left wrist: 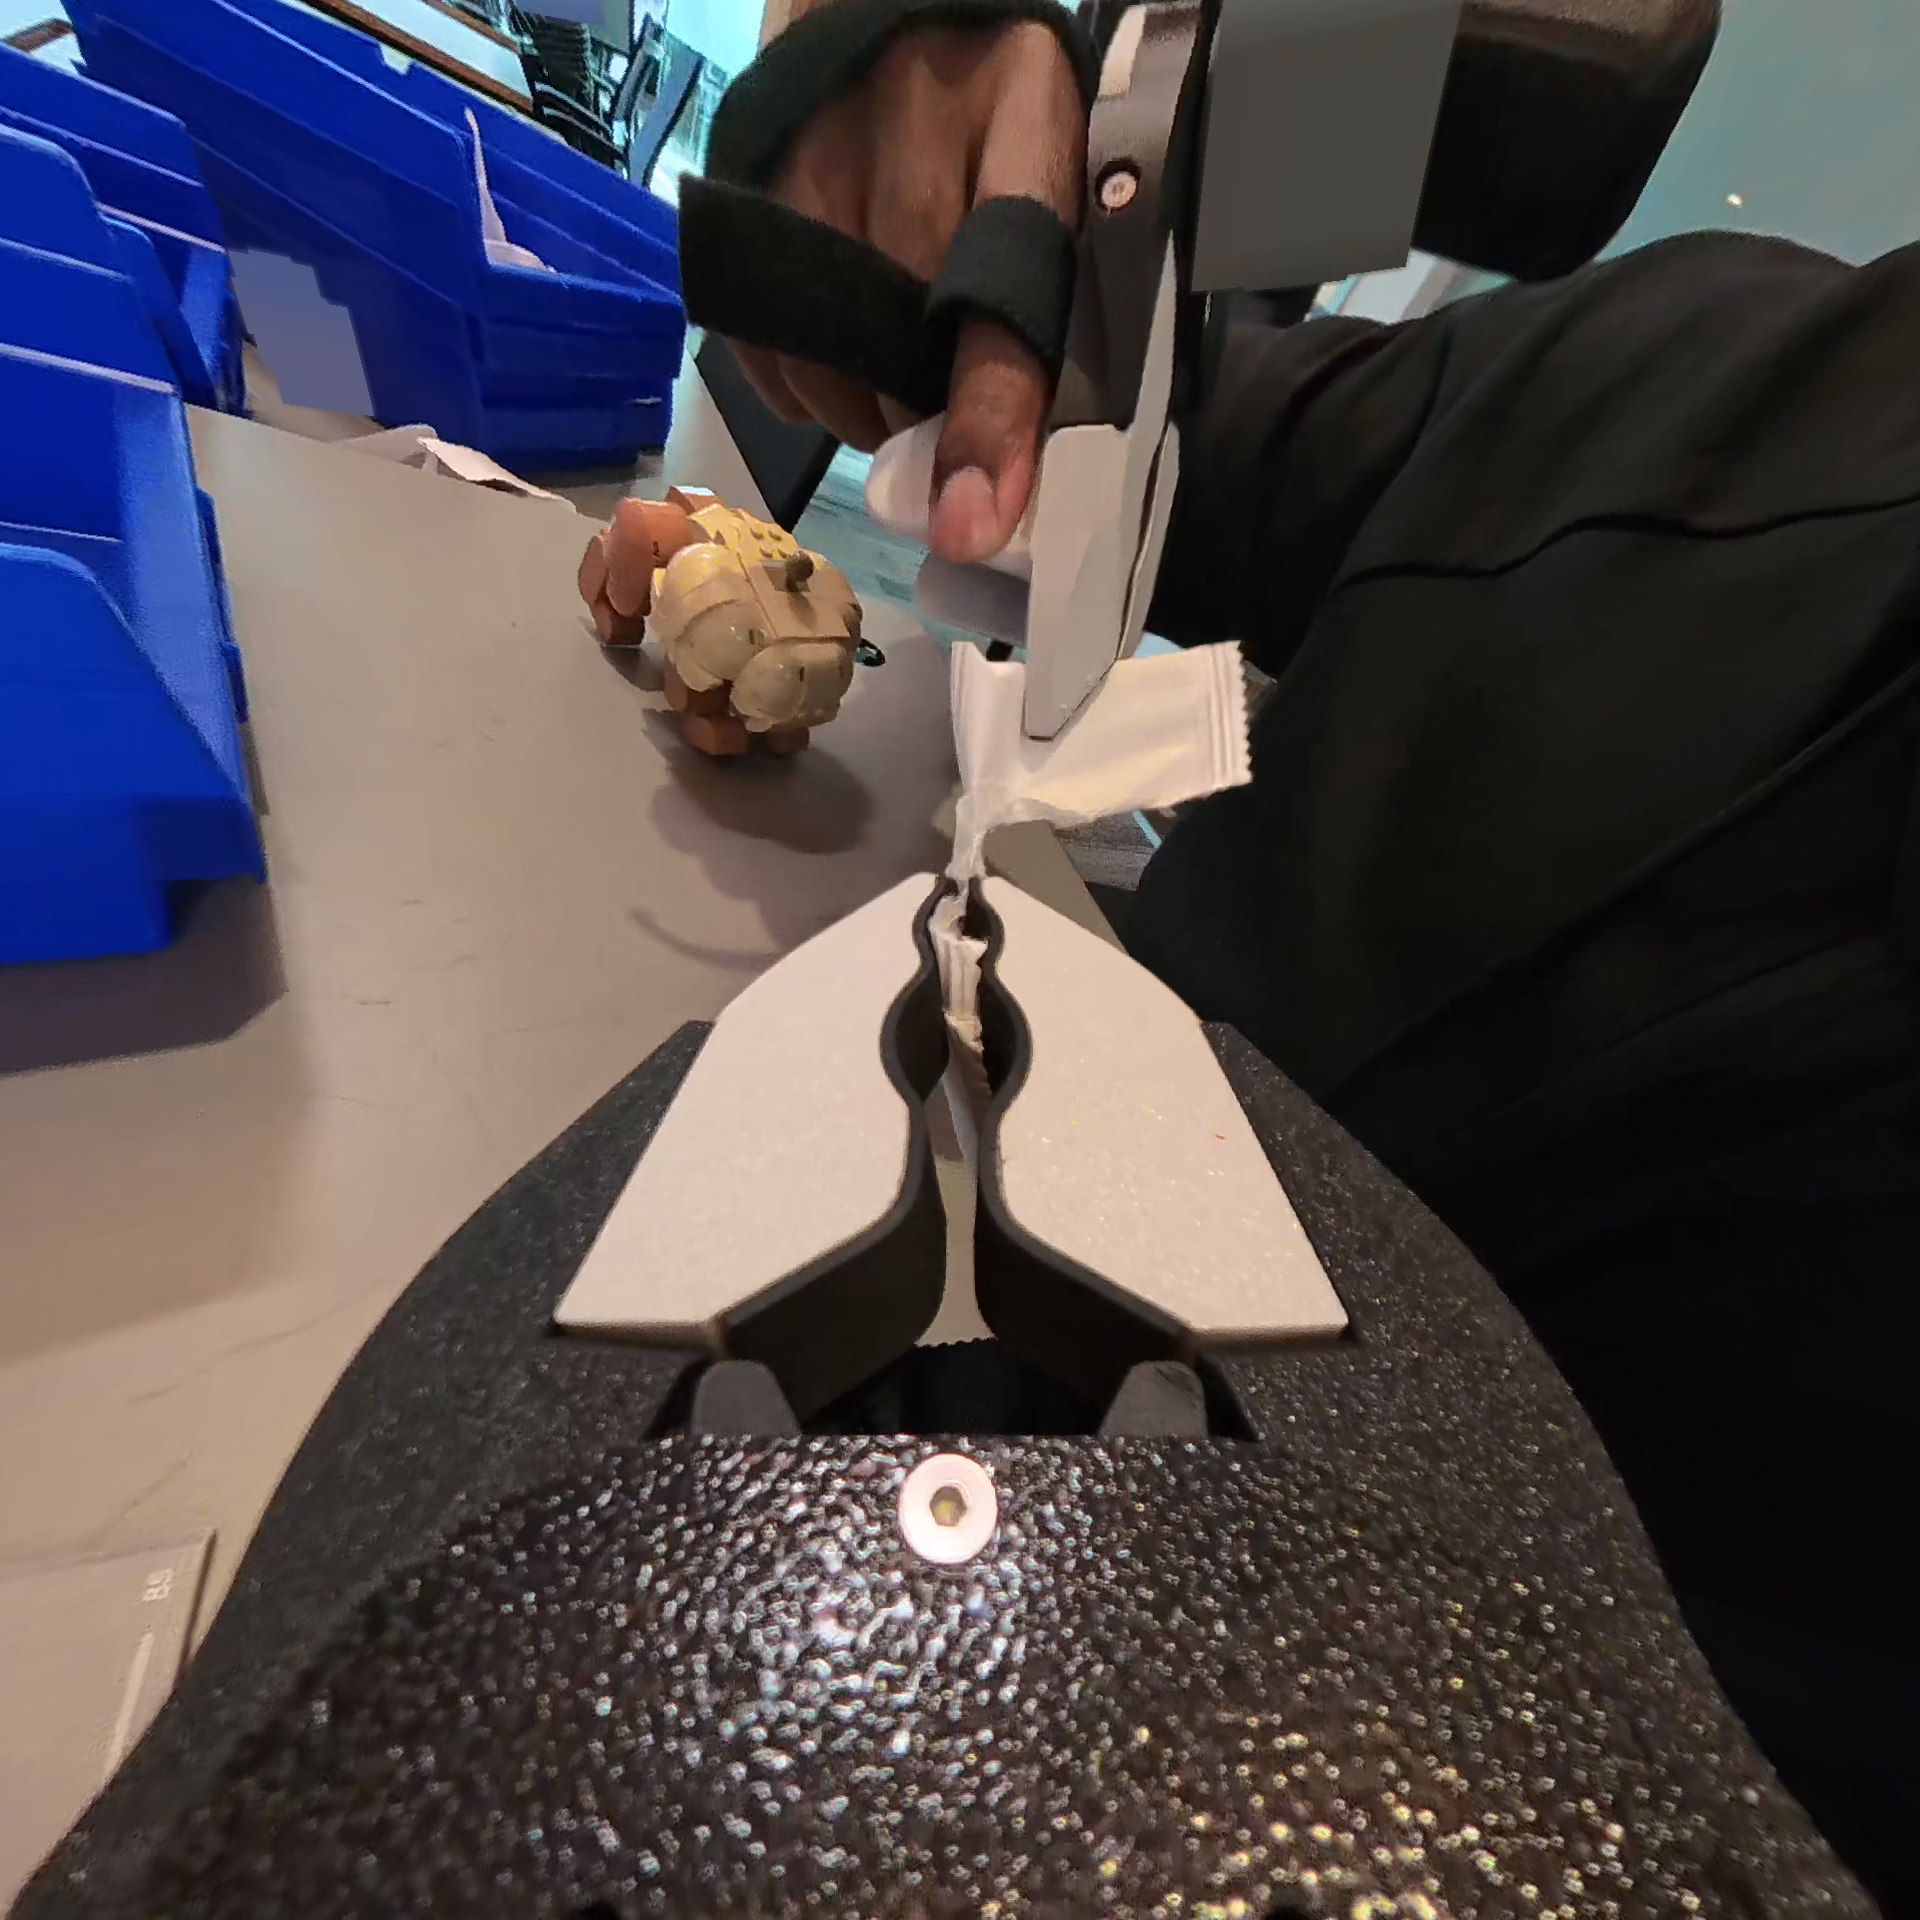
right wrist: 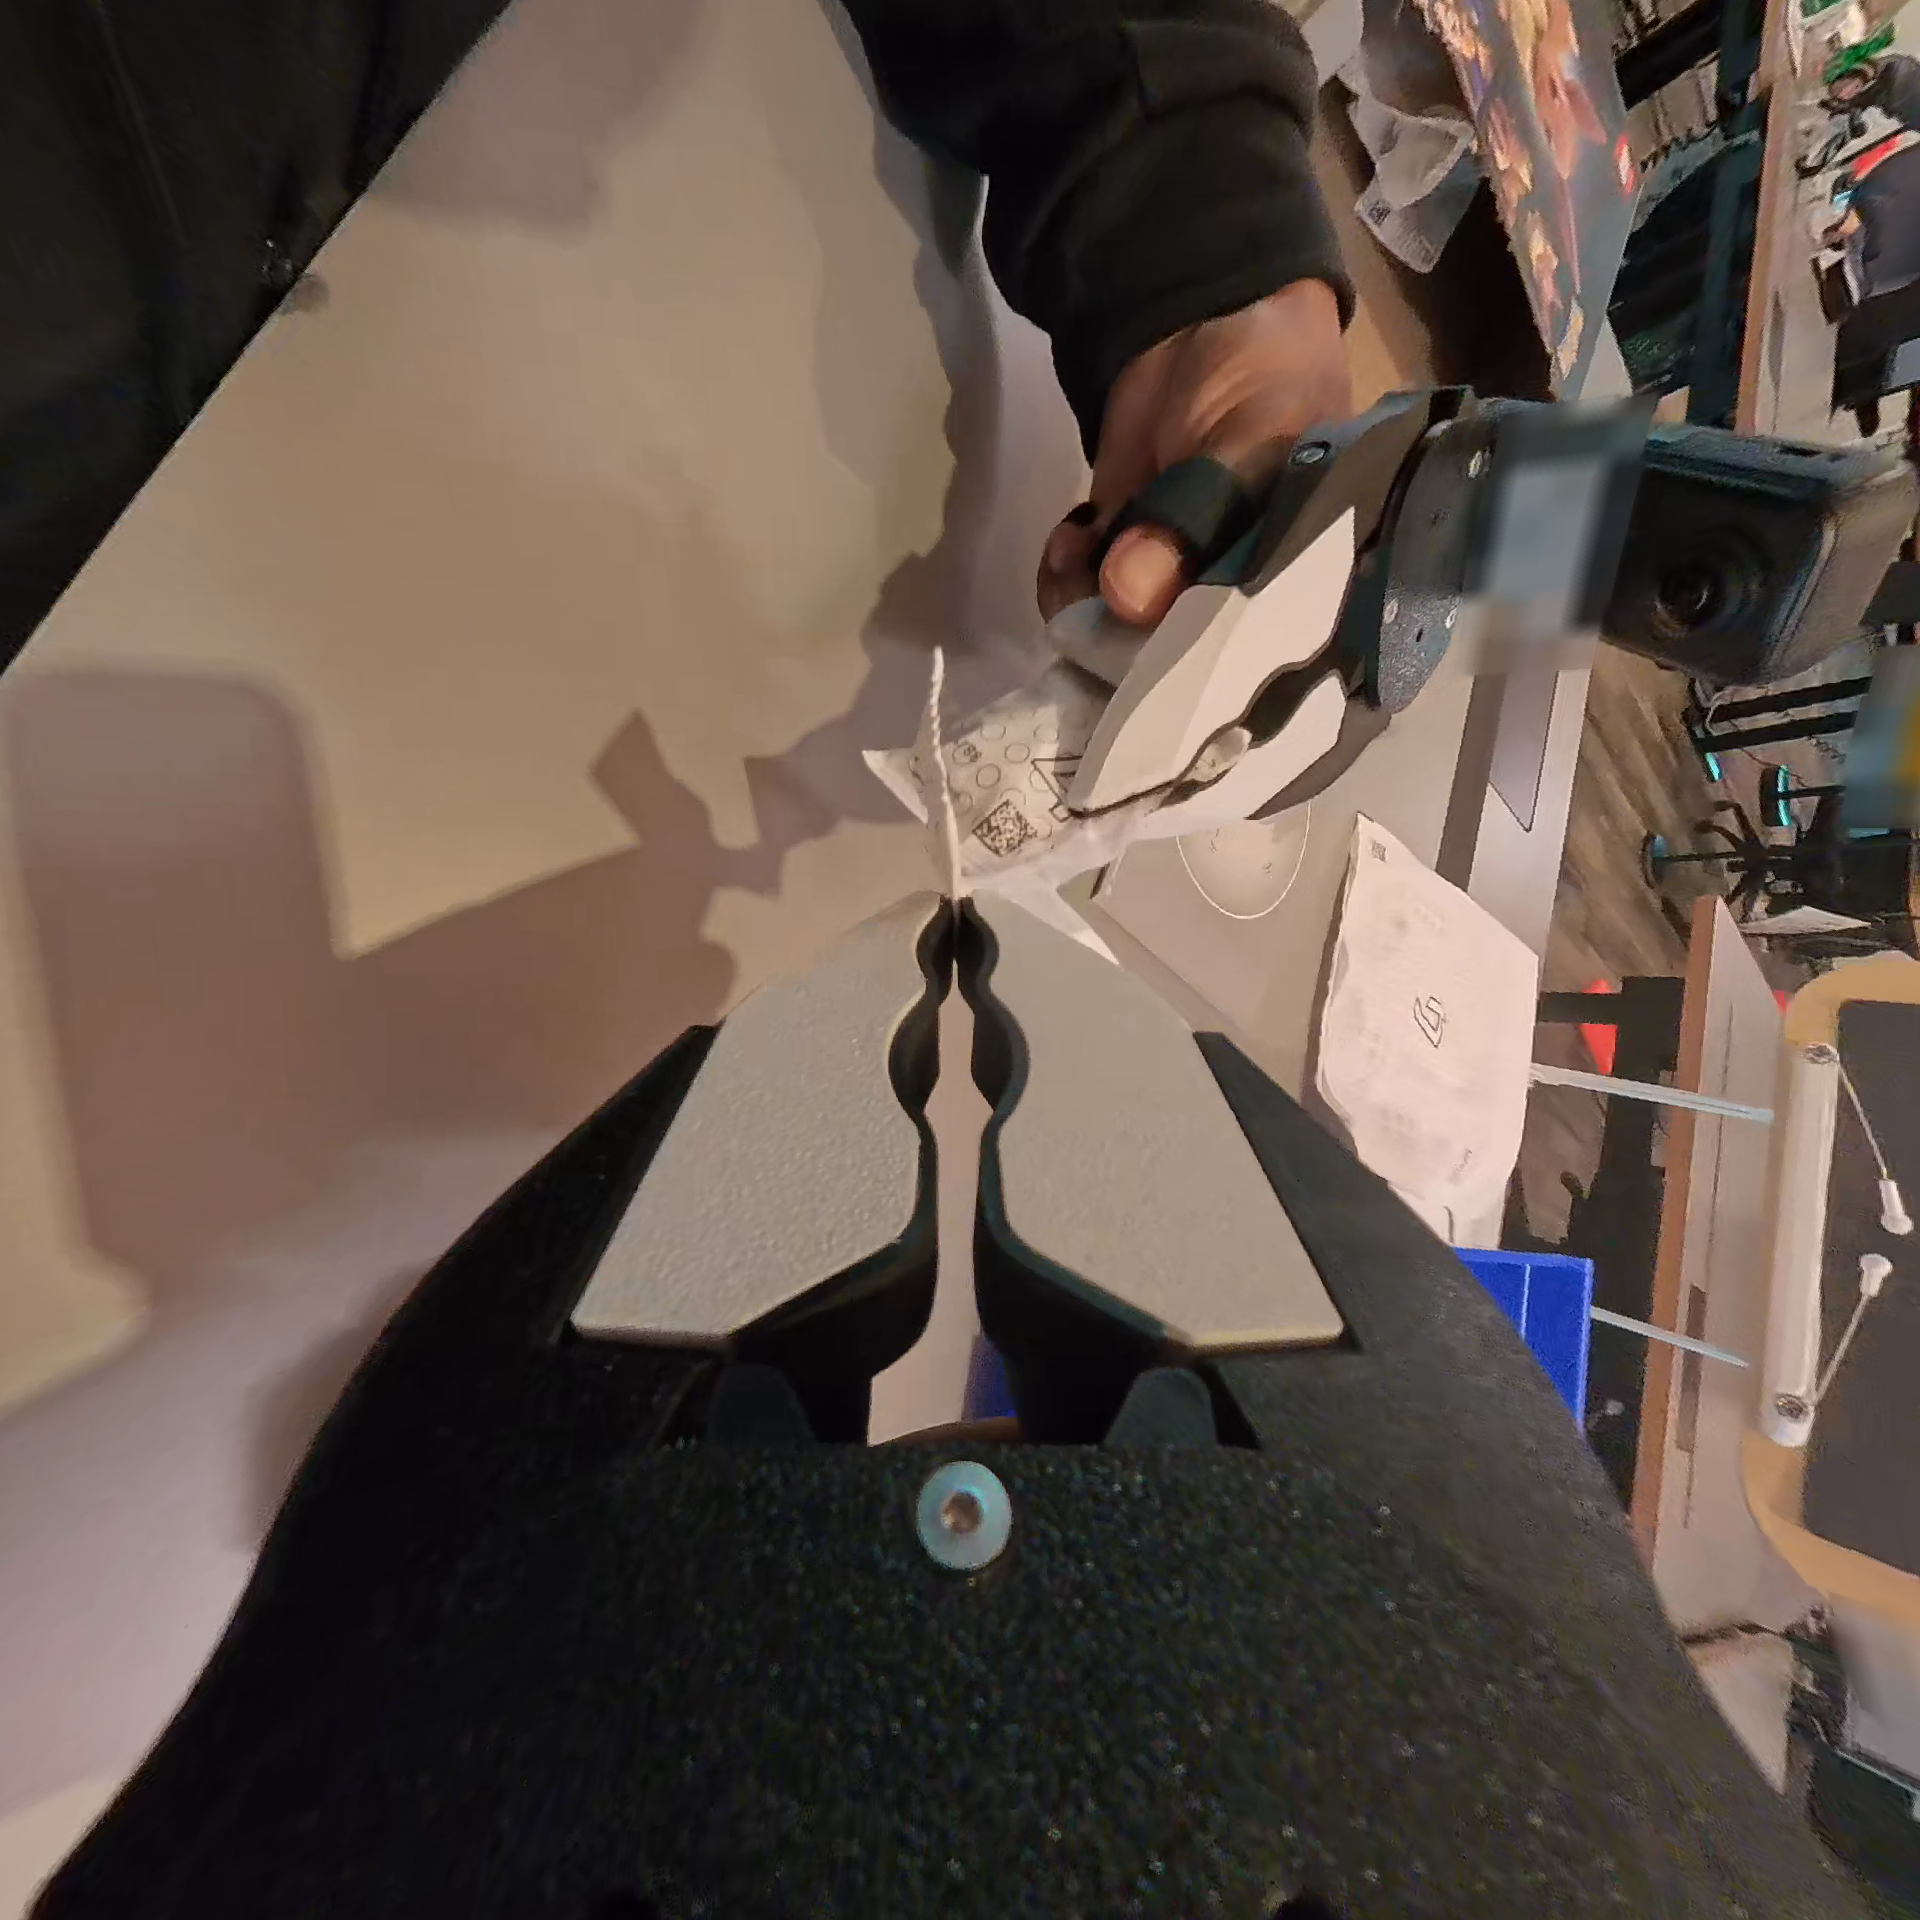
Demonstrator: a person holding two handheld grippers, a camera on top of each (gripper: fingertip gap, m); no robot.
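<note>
A white sachet (left wrist: 1101, 748) is being pinched above the tabletop (left wrist: 436, 831) by both closed tools, left tool (left wrist: 961, 896) nearer its crumpled end, right tool (right wrist: 958, 914) at the other.

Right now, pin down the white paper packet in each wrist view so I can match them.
Left wrist view: white paper packet just above centre, pinched by the left gripper and the right gripper.
Right wrist view: same packet, centre, above the right gripper.
Shared landmark: the grey table.
</note>
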